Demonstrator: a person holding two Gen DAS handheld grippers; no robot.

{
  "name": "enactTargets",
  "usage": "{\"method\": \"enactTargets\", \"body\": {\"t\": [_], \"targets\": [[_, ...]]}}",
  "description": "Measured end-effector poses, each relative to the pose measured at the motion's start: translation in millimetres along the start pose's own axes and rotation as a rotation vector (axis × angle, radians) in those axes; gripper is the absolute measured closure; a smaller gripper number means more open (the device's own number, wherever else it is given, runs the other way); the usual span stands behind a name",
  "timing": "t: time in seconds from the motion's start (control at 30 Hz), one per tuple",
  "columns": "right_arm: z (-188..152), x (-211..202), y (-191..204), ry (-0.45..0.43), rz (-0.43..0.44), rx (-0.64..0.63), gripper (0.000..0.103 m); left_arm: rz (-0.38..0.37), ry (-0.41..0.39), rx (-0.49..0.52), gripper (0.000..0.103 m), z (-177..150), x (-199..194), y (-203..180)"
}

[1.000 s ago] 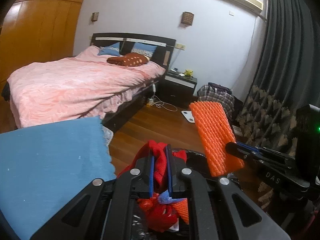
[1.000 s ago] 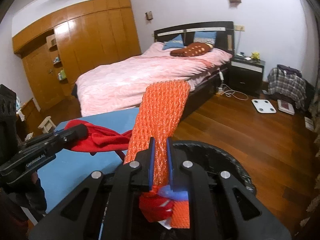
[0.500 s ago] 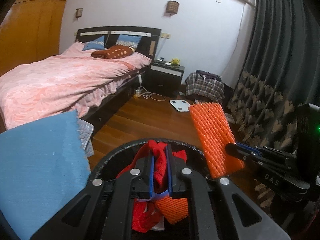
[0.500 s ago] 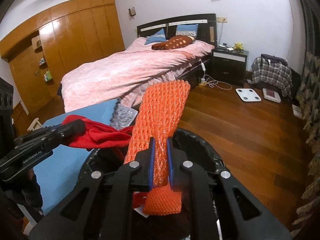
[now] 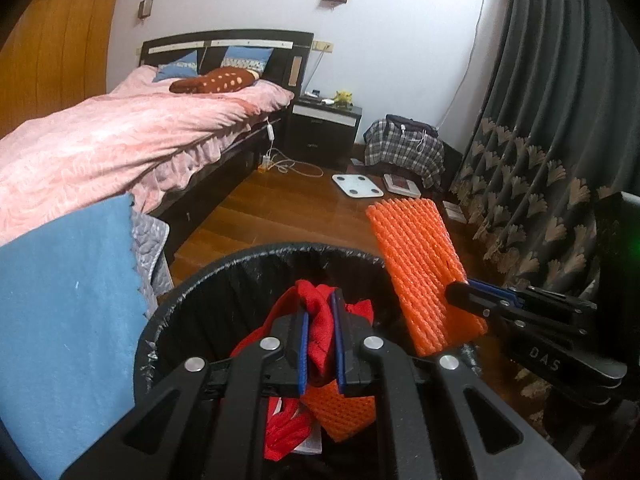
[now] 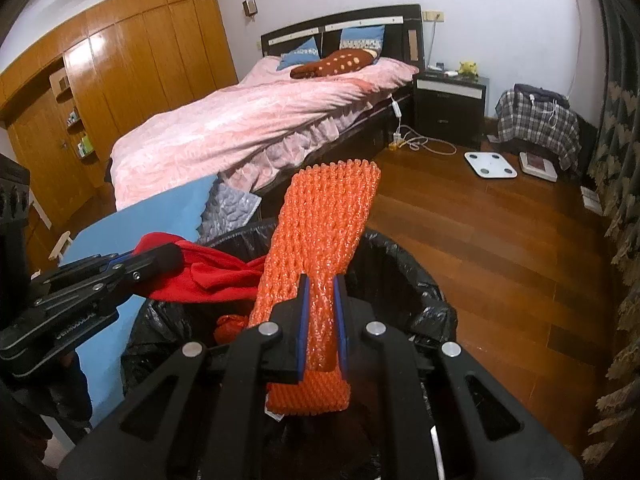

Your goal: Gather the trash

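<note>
The crumpled red cloth-like piece of trash is clamped between the blue-padded jaws of the left gripper, held over the open mouth of the round black bin lined with a black plastic bag. Just to its right, the flat orange foam-net sleeve is pinched near its lower end by the jaws of the right gripper; its long free end sticks up and forward above the bin's rim, and its short end hangs below the jaws into the bin. In the left wrist view, more red and orange pieces show inside the bin beneath the left gripper. A worktop covered with blue cloth stands just left of the bin. Beyond them a bed with a pink quilt runs along the wooden floor, with a black nightstand near its head and a white bathroom scale on the floor.
</note>
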State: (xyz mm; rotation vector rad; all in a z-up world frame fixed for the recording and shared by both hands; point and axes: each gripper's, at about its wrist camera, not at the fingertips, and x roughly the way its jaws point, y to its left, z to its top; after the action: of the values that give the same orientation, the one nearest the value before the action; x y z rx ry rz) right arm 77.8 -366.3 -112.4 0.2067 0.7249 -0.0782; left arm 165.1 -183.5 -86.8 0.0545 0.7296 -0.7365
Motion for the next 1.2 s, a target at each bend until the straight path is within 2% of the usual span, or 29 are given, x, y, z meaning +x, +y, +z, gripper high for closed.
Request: {"method": "enactTargets", "body": {"t": [0.4, 0.47, 0.5, 0.53, 0.57, 0.67, 0.73, 0.8, 0.83, 0.87, 1.1, 1.2], "targets": [[-11, 23, 0, 0.063, -0.017, 0.004, 0.087, 0.001, 0.058, -0.011, 0.092, -14, 21, 12], [-11, 25, -2, 0.068, -0.024, 0.004, 0.081, -0.004, 0.064, -0.019, 0.085, -14, 22, 15], [-11, 25, -2, 0.070, -0.026, 0.006, 0.078, -0.005, 0.066, -0.023, 0.077, -15, 22, 16], [-11, 25, -3, 0.070, -0.030, 0.009, 0.071, -0.004, 0.066, -0.026, 0.068, -15, 22, 17], [-11, 25, -4, 0.069, -0.033, 0.012, 0.062, -0.003, 0.064, -0.029, 0.064, -16, 21, 18], [-12, 23, -5, 0.062, -0.043, 0.016, 0.052, 0.004, 0.056, -0.034, 0.055, -15, 17, 22], [-11, 20, -5, 0.051, -0.051, 0.019, 0.040, 0.017, 0.047, -0.037, 0.043, -14, 12, 24], [-9, 17, -4, 0.040, -0.051, 0.019, 0.035, 0.038, 0.028, -0.038, 0.033, -13, 4, 28], [-9, 15, -3, 0.034, -0.054, 0.018, 0.027, 0.044, 0.023, -0.040, 0.028, -12, 1, 29], [-8, 14, -3, 0.028, -0.058, 0.017, 0.019, 0.050, 0.015, -0.046, 0.026, -10, -3, 32], [5, -9, 7, -0.017, -0.040, 0.002, 0.010, 0.120, -0.032, -0.057, 0.007, -4, -37, 45], [10, -24, 20, -0.041, -0.024, -0.024, 0.007, 0.148, -0.058, -0.067, 0.006, 0, -55, 49]]}}
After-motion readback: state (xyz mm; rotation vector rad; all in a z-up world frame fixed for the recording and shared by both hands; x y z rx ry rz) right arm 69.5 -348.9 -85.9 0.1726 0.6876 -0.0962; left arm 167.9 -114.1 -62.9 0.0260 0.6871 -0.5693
